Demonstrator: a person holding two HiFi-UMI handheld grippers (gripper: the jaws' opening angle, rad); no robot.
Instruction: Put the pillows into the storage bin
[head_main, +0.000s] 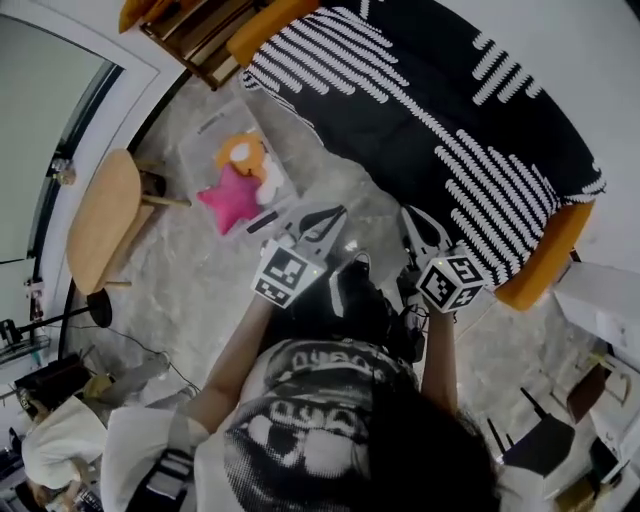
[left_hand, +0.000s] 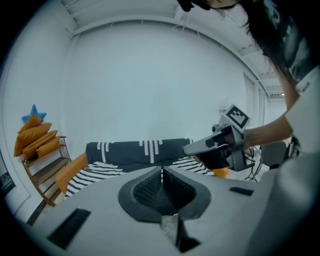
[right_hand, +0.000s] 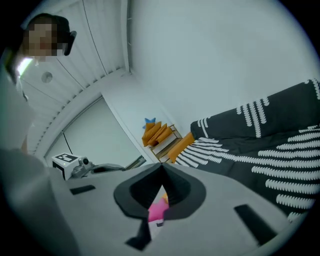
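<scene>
A clear storage bin (head_main: 205, 135) stands on the floor and holds a pink star pillow (head_main: 232, 198) and an orange pillow (head_main: 242, 152). Both grippers hang in the air in front of the person, between the bin and the sofa, and touch no pillow. My left gripper (head_main: 330, 222) has its jaws together with nothing between them (left_hand: 161, 171). My right gripper (head_main: 415, 222) is shut and empty too (right_hand: 162, 167). Pink of the star pillow (right_hand: 159, 209) shows through the gap below the right jaws. More orange pillows (left_hand: 35, 137) and a blue star pillow (left_hand: 33, 112) rest on a shelf.
A black sofa (head_main: 430, 100) with white stripes and orange ends fills the far side. A wooden shelf (head_main: 195, 30) stands at its left end. A round wooden side table (head_main: 100, 215) sits left of the bin. Chairs and cables (head_main: 560, 420) crowd the right.
</scene>
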